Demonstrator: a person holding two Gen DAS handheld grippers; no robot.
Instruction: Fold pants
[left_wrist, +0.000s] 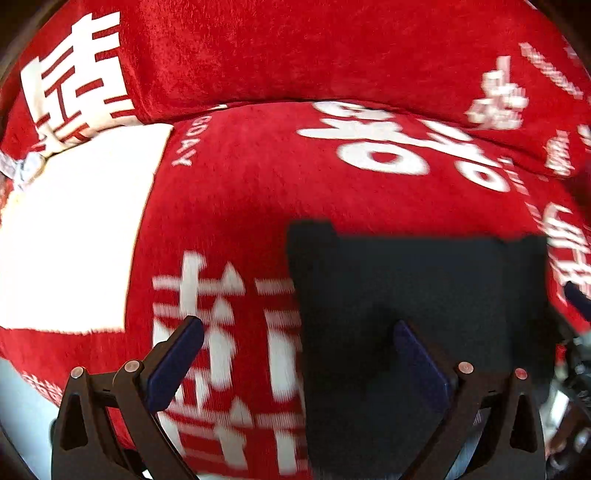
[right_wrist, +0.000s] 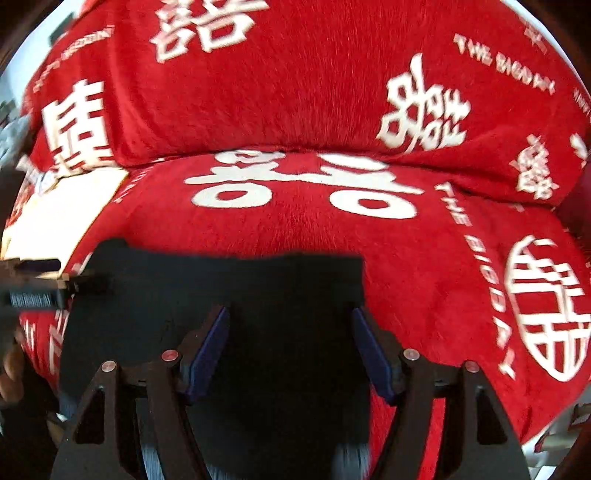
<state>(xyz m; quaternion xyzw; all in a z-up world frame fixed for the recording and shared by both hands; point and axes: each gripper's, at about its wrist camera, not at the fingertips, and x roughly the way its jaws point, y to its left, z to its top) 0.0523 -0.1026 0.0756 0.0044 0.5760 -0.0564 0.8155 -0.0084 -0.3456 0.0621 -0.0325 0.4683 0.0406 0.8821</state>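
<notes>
Black pants (right_wrist: 207, 295) lie as a folded dark rectangle on the red blanket (right_wrist: 295, 229) with white lettering, near its front edge. A white sheet (left_wrist: 74, 229) sits well to the left of them.

Right gripper (right_wrist: 290, 350) hangs over the pants with its blue pads spread, nothing pinched. Left gripper (left_wrist: 299, 365) is also spread wide and empty, straddling the pants' left edge: one pad over blanket, the other over black cloth.

Risks:
- Plush blanket could get pinched together with the pants on a low grab, dragging both.
- A one-layer grab would peel the fold open (layer edges are unreadable, black on black).
- Uneven lift between grippers would skew the next fold.
</notes>
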